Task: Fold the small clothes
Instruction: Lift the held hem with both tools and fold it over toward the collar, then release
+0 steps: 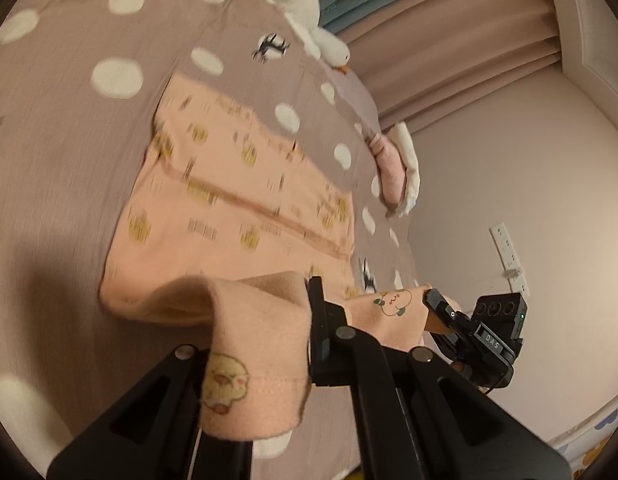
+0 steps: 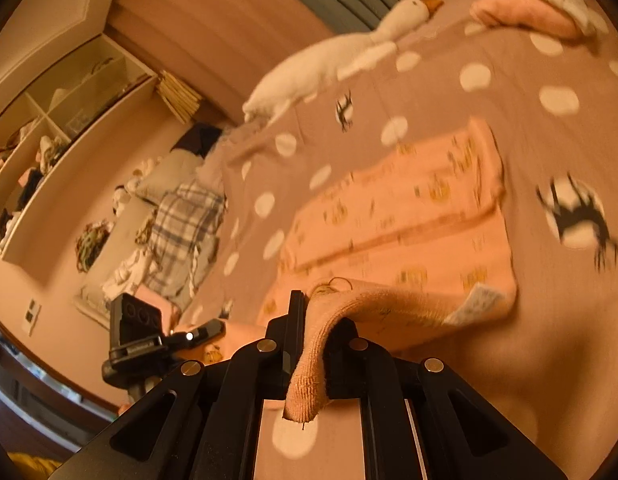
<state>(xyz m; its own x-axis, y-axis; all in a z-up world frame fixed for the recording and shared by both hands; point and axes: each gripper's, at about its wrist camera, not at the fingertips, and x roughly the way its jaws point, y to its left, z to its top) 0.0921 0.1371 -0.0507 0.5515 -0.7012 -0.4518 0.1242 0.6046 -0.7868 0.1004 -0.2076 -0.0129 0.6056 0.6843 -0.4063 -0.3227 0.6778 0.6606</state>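
A small pink garment with yellow prints lies on a mauve polka-dot bedspread. Its near edge is lifted off the bed. My left gripper is shut on one corner of that edge, the cloth draping between its fingers. My right gripper is shut on the other corner, a ribbed hem hanging down from its jaws. The garment's body lies flat beyond it, with a white label showing. The right gripper also shows in the left wrist view, and the left gripper in the right wrist view.
A white plush goose lies at the head of the bed. A pink and white pillow sits beside it. A plaid cloth pile lies at the bed's left. Shelves and curtains line the walls.
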